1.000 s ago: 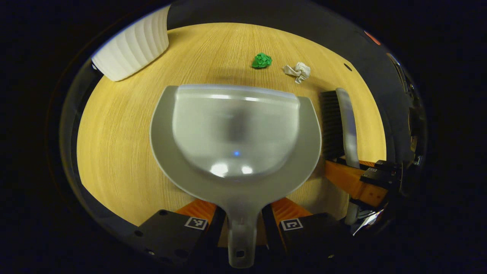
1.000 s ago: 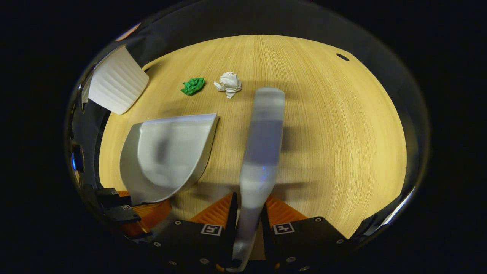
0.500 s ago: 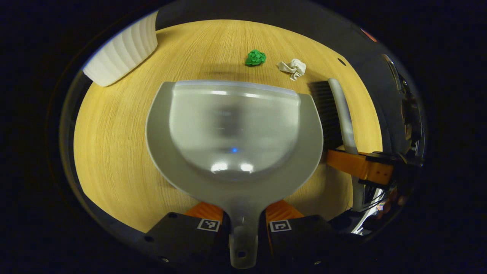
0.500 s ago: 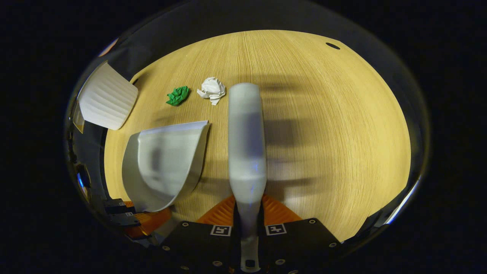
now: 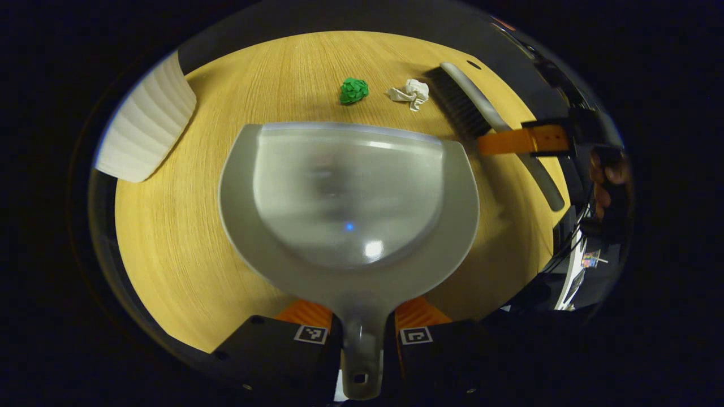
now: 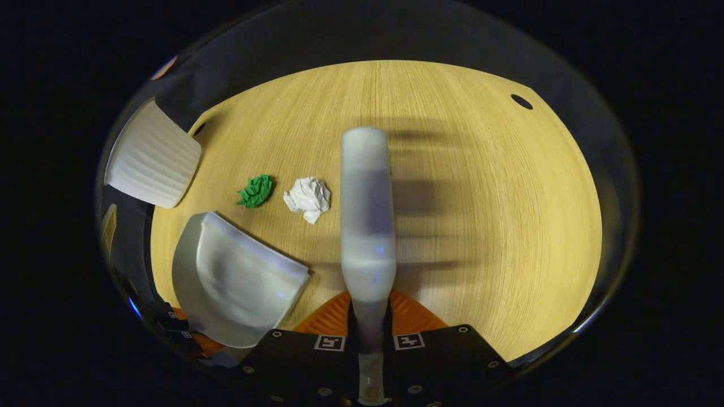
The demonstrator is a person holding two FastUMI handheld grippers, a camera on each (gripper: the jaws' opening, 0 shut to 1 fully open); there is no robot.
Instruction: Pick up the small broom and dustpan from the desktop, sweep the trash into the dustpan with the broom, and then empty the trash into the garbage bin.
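the broom (image 5: pixel 472 107) has swung up beside the white paper wad (image 5: pixel 412 93), both grippers' fingers clamped on their handles, ready to sweep toward the dustpan (image 5: pixel 348 195).

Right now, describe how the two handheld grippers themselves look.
Left gripper: black blocky body with a square black-and-white marker on each side and ribbed finger faces. Right gripper: same build, with round screw holes along its front. A bare hand holds the right gripper.

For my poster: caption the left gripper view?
Left gripper holds an empty dustpan facing two paper wads.
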